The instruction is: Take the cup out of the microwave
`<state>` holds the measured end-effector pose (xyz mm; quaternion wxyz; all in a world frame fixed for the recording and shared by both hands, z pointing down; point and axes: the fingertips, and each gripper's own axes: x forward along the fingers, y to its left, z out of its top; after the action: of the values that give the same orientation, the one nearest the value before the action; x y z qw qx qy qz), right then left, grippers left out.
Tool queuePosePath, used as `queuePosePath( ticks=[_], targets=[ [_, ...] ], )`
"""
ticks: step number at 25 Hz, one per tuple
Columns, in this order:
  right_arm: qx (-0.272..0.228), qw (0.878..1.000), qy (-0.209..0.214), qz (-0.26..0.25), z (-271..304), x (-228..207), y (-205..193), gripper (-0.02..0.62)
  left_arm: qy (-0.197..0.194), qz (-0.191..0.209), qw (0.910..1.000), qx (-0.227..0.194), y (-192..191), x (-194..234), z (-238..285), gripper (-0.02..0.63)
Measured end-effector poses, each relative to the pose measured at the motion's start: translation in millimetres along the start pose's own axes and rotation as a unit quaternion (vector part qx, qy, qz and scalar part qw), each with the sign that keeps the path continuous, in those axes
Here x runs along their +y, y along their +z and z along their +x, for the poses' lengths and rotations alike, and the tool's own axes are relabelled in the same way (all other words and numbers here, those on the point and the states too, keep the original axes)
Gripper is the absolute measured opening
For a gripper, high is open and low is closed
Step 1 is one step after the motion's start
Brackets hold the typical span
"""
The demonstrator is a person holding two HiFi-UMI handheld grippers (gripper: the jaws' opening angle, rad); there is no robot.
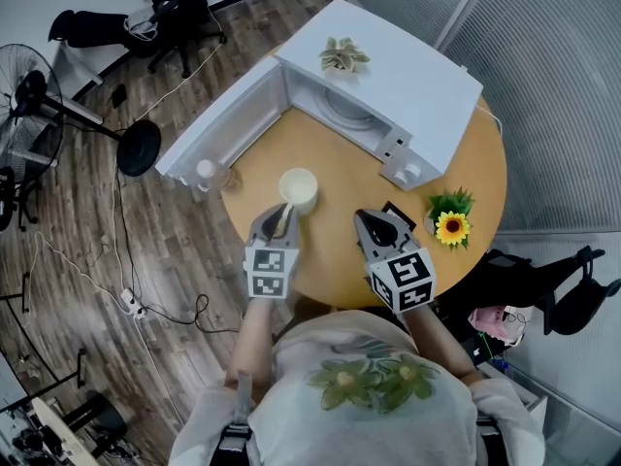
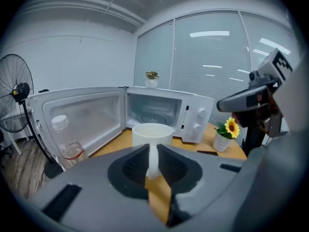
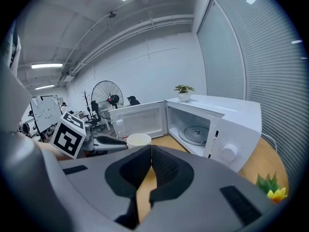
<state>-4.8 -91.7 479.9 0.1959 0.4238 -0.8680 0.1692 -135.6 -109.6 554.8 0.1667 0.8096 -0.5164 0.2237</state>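
Round wooden table (image 1: 330,246), open white microwave (image 1: 408,76) at back; potted sunflower (image 1: 451,223), plastic bottle (image 1: 207,171) at edges

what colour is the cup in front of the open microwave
The cup is cream white, clearest in the left gripper view.

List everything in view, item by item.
Microwave: one, white, door open, on the table.
Table: one, round, wooden.
Cup: one, cream, before the microwave, handle in the left tongs.
Potted plant: one, green, on top of the microwave.
Sunflower pot: one, yellow and green, table's right edge.
Bottle: one, clear, white cap, by the open door.
Fan: one, black, floor at left.
Left tongs: one, grey, shut on the cup's handle.
Right tongs: one, grey, shut, empty, right of the cup.
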Motion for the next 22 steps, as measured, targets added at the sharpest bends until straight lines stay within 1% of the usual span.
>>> queuePosePath(
  ticks=[5,10,22],
  targets=[
    [0.005,1.0,0.001,-0.002,2.6,2.6,-1.0,0.017,0.009,-0.021,0.9997,0.005,-21.9,3.8,5.2,0.052],
    [0.012,1.0,0.0,-0.002,5.5,1.4,-5.3,0.017,0.018,-0.029,0.9994,0.009,-42.2,5.5,14.4,0.052],
    [0.019,1.0,-0.001,-0.003,8.6,3.9,-9.8,0.017,0.032,-0.022,0.9993,-0.003,-71.4,4.0,23.5,0.052]
  ],
)
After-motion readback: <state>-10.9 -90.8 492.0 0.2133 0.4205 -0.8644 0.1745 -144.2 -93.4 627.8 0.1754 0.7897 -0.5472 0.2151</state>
